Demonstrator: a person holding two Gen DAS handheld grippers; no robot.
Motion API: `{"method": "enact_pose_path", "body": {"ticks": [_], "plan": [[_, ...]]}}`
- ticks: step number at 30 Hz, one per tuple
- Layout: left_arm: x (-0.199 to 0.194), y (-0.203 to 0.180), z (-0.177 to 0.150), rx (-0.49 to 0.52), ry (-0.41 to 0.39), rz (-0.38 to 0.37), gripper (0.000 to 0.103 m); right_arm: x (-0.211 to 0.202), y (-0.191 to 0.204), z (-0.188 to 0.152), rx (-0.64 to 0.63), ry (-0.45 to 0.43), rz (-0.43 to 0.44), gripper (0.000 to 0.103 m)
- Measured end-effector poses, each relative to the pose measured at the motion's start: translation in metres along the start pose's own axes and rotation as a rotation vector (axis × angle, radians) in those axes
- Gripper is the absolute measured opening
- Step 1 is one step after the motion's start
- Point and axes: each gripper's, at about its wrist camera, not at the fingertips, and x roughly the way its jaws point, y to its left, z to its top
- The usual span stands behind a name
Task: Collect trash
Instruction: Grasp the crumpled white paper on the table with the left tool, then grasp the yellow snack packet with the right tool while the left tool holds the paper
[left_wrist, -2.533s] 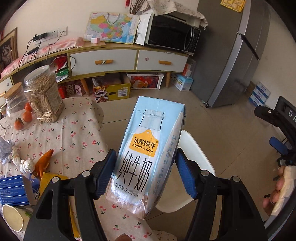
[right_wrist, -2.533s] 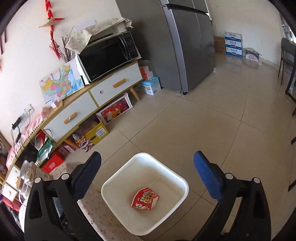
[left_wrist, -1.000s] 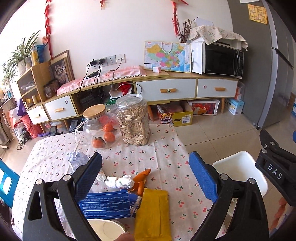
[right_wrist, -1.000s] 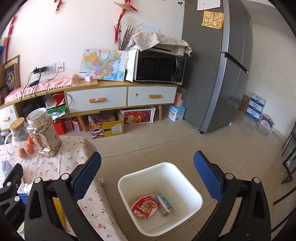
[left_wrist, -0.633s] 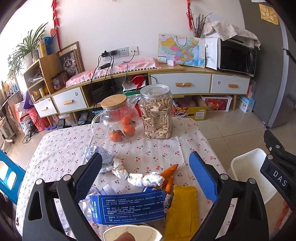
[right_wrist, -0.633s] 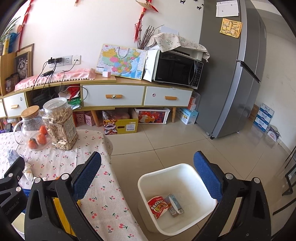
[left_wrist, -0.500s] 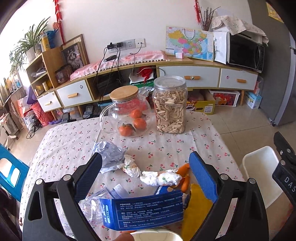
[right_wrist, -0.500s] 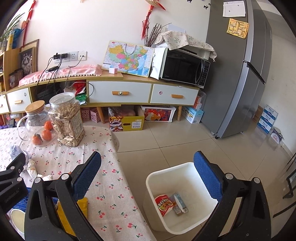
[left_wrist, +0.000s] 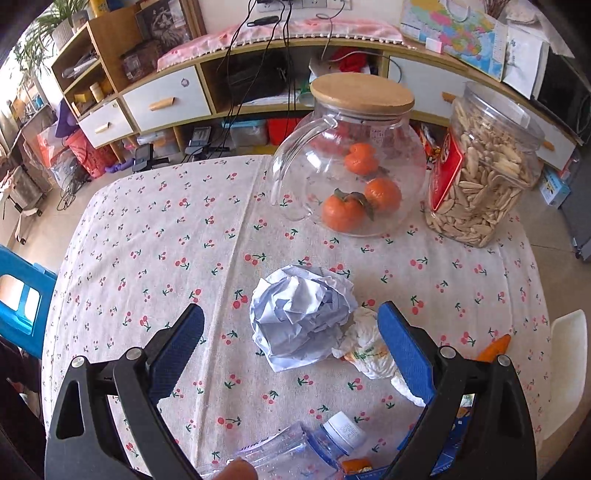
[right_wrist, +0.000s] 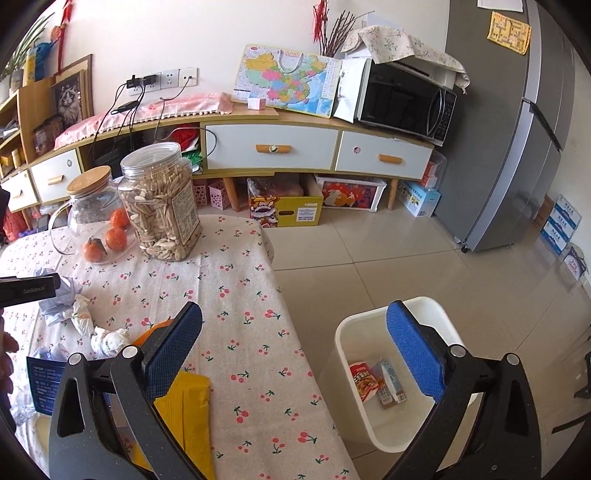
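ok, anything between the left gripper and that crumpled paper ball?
Nothing visible. The left gripper is open with the crumpled paper ball between its fingers; a white wrapper touches the ball's right side, near the right finger.

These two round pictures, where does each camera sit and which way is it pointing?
Left wrist: rides on the left gripper, looking down at the crumpled paper ball on the table; open blue fingers and a fingertip show.
Right wrist: rides on the right gripper, facing the table edge and white bin on the floor; open fingers show.
Shared: glass pitcher, seed jar, paper ball.
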Motion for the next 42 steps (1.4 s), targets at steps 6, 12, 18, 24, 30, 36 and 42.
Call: {"method": "enact_pose_path", "body": {"ticks": [6,12,18,24,30,36,42], "plan": [[0.028,0.001,-0.001,-0.041,0.107,-0.120,0.042,0.016,0.004,-0.007,-0.003,0.108,0.087,0.096],[-0.009,0.008,-0.010,-0.068,-0.019,-0.130,0.012,0.021,0.004,-0.013,-0.002,0.180,0.158,0.096],[-0.083,0.007,-0.026,-0.026,-0.191,-0.172,0.011,0.030,0.007,-0.022,-0.003,0.265,0.210,0.096],[-0.129,0.011,-0.044,-0.021,-0.264,-0.249,0.011,0.033,0.010,-0.028,-0.024,0.295,0.221,0.096],[-0.158,0.007,-0.074,-0.021,-0.339,-0.333,0.011,0.049,0.019,-0.046,-0.008,0.413,0.305,0.096],[-0.155,-0.012,-0.086,0.070,-0.345,-0.360,0.011,0.063,0.044,-0.066,-0.016,0.512,0.428,0.096],[-0.145,-0.006,-0.087,0.063,-0.319,-0.358,0.011,0.062,0.051,-0.073,-0.055,0.507,0.416,0.088]]}}
